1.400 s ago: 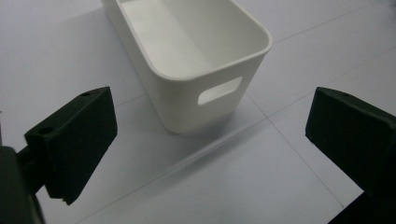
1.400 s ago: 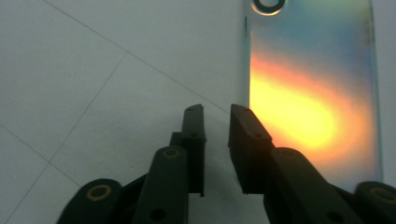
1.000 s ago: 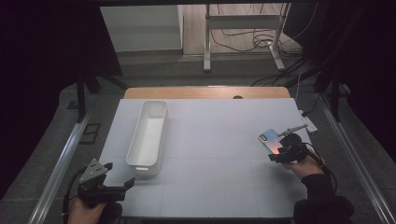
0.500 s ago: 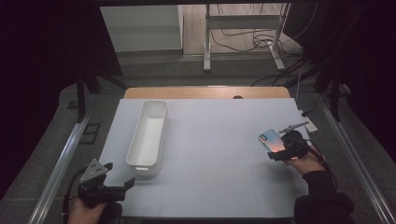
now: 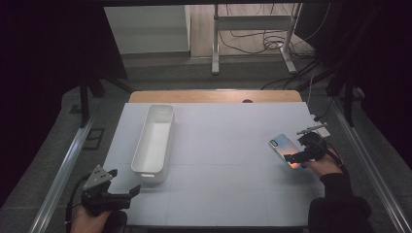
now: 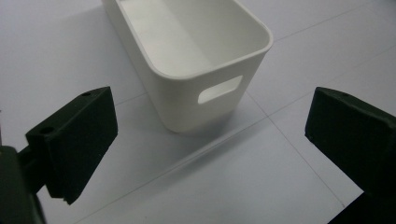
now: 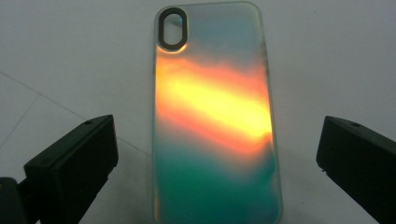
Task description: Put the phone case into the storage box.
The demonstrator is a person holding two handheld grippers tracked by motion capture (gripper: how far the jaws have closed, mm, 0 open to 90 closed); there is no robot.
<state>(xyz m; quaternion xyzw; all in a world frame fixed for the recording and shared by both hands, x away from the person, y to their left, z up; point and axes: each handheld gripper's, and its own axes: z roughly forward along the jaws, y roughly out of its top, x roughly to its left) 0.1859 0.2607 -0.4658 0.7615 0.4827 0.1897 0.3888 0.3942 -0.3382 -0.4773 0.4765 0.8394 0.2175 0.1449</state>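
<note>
Right gripper (image 7: pixel 215 163) of mine has just been opening and now stands wide, its black jaws on either side of the phone case (image 7: pixel 215 116) without touching it; the case lies flat on the white table (image 5: pixel 233 145) between them, near the table's right edge in the high view (image 5: pixel 284 151). It reads to me as a thin, empty shell with an iridescent sheen, orange across the middle and green toward me, with an oval camera cut-out (image 7: pixel 172 29) at its far end. I judge it very light and somewhat flexible, with a glossy back that could slide under the pads, so a hard squeeze might bow it or pop it loose. Taking it across the long sides near the middle looks safest, low against the table, since it sits so flat that there is little edge to catch; whether its rim is raised enough I cannot quite tell from this glare. Left gripper (image 6: pixel 210 154) rests wide and empty at the near left corner, facing the end of the white bin (image 6: pixel 196 60).
</note>
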